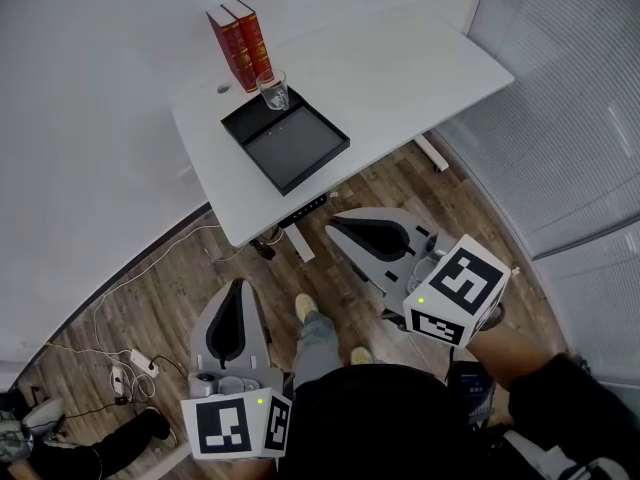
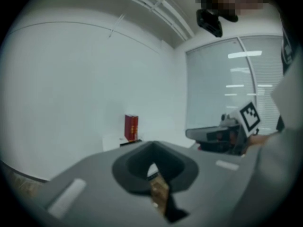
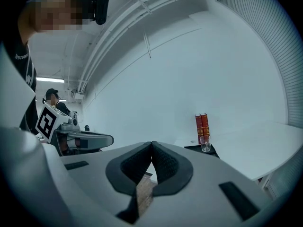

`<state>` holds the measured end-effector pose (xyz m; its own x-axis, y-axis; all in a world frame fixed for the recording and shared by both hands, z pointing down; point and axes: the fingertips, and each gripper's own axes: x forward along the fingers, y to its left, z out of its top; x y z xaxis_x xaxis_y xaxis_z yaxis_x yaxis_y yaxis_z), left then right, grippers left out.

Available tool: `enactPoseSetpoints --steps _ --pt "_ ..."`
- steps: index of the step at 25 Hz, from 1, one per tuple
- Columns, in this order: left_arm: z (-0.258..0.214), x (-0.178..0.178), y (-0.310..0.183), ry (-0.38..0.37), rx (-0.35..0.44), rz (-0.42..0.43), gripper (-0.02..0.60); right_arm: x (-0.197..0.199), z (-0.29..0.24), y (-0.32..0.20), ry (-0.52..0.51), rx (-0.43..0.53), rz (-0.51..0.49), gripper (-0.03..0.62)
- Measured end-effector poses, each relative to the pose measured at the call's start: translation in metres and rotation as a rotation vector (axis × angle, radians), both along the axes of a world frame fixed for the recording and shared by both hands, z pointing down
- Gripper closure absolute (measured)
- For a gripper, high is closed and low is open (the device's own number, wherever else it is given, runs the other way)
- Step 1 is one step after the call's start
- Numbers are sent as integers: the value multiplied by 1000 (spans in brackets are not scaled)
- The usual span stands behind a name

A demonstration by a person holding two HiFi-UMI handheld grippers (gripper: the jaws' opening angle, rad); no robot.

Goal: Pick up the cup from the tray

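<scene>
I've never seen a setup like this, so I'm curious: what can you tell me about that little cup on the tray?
The cup is a small clear glass tumbler, seemingly empty. It stands upright in the far corner of the black tray on the white table, just in front of two red books. It rests on the tray, and nothing grips it.

Cup (image 1: pixel 273 90) too small to tell in left gripper view; books (image 2: pixel 131 127) blurred.
</scene>
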<state>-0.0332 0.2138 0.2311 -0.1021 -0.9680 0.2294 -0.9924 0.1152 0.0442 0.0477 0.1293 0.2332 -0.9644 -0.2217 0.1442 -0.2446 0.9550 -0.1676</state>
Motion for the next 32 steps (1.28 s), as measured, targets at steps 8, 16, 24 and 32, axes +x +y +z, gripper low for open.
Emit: enactPoseSetpoints --steps 8,16,24,32 --pt "-5 -35 -23 33 14 7 577 -30 -3 -19 32 1 10 580" --pt "-7 -67 -47 43 17 23 577 -63 -3 -37 59 3 11 580" --pt "-15 -100 -76 45 25 54 577 -94 -11 -64 64 11 42 580" --pt "-13 -132 -104 63 30 92 577 -125 -7 -88 83 9 75 579"
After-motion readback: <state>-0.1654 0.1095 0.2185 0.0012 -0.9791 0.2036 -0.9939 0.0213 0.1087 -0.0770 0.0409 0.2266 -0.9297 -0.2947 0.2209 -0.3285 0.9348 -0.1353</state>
